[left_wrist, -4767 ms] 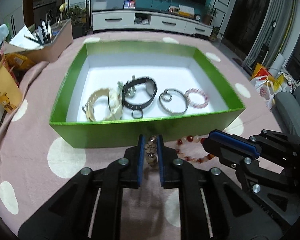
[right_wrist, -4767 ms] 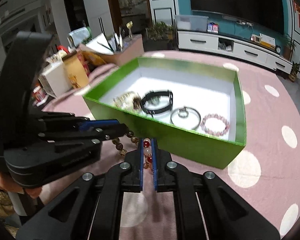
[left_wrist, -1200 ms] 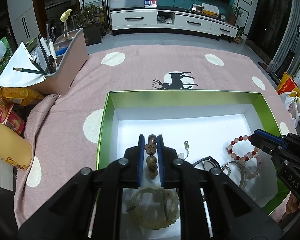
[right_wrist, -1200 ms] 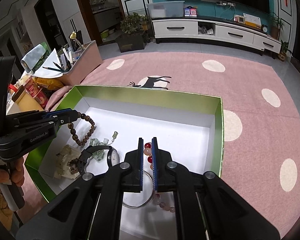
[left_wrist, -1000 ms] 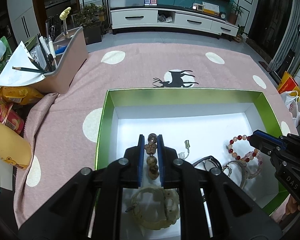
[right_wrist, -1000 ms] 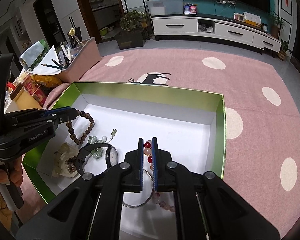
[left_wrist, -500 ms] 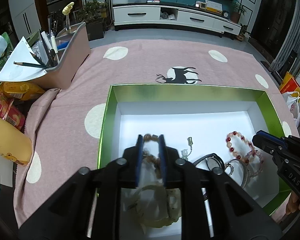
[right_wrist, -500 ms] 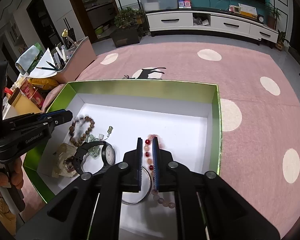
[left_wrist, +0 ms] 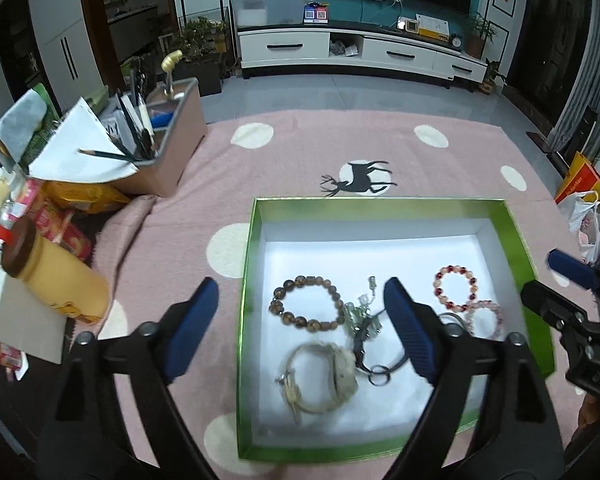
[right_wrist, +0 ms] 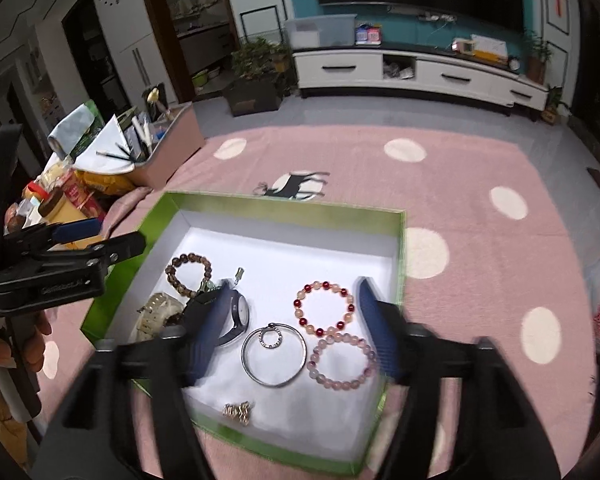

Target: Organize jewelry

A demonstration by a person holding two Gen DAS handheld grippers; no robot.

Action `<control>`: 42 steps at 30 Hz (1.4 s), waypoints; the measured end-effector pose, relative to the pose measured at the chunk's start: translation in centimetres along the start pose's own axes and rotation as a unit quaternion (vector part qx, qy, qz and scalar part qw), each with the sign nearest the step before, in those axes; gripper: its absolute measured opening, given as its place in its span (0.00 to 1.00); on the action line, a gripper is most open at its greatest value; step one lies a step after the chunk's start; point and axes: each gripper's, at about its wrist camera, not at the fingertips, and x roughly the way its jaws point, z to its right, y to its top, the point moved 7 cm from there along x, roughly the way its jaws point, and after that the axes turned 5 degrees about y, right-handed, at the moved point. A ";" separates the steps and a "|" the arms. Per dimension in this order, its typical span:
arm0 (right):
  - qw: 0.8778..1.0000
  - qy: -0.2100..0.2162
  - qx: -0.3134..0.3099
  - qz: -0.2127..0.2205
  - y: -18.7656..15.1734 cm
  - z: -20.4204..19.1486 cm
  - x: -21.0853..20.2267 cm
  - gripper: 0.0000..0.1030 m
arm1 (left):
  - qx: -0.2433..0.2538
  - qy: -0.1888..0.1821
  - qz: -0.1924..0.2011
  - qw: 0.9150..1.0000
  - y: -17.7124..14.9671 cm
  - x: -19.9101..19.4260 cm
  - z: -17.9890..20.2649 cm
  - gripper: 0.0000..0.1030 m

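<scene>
A green box [left_wrist: 247, 280] with a white floor sits on the pink spotted cloth; it also shows in the right wrist view [right_wrist: 284, 206]. Inside lie a brown bead bracelet [left_wrist: 306, 304] [right_wrist: 189, 274], a red-and-peach bead bracelet [left_wrist: 456, 288] [right_wrist: 324, 307], a pink bead bracelet [right_wrist: 343, 361], a silver bangle [right_wrist: 273, 354], a black watch [right_wrist: 236, 316] and a cream watch [left_wrist: 320, 376]. My left gripper [left_wrist: 304, 320] is open and empty above the box's left part. My right gripper [right_wrist: 292, 332] is open and empty above the right part.
A pink desk organizer [left_wrist: 168, 148] with pencils and paper stands at the far left. A yellow bottle [left_wrist: 56, 276] and snack packets [left_wrist: 64, 232] lie at the left edge. Small gold earrings [right_wrist: 236, 411] lie near the box's front wall. A white TV cabinet [left_wrist: 360, 54] is beyond.
Both grippers opened and let go of their bracelets. The brown bracelet and the red-and-peach bracelet now lie on the box floor. Both grippers have drawn back and up.
</scene>
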 end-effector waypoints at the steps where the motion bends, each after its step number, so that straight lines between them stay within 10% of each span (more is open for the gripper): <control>1: 1.000 -0.004 0.004 0.004 0.3 0.0 -0.9 0.86 | 0.002 0.001 0.001 1.000 0.1 -0.9 0.0 0.89; 4: 1.000 -0.017 0.015 0.005 1.0 0.0 -2.9 0.99 | 0.007 0.009 0.006 1.000 0.6 -3.1 0.2 0.97; 20: 0.998 -0.054 -0.013 -0.009 5.2 -3.2 -11.0 0.99 | -0.009 0.027 0.013 0.999 4.1 -12.6 -0.2 0.98; 42: 0.997 -0.062 -0.017 -0.030 5.5 -3.4 -8.5 0.99 | -0.019 0.040 0.003 0.999 4.5 -11.4 -0.6 0.98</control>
